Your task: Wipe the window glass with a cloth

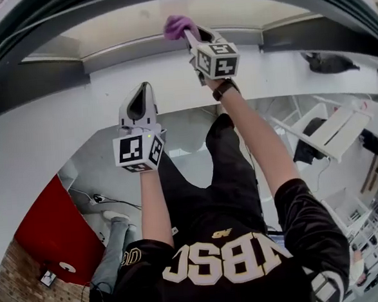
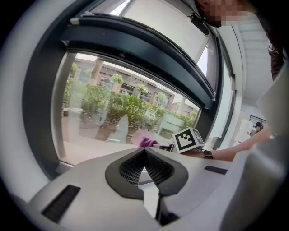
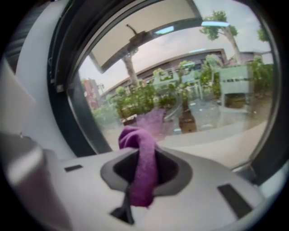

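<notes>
Left tool (image 1: 144,89), jaws together and empty, hangs mid-frame. Right tool (image 1: 192,36) clamps the purple cloth (image 1: 178,26) at the glass (image 1: 244,11), top centre. Wiping seems under way, but how much is already clean is unclear.

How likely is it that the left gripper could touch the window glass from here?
Probably yes. The left gripper points at the window glass with nothing between them; the right gripper, holding the purple cloth, is off to the side.
</notes>
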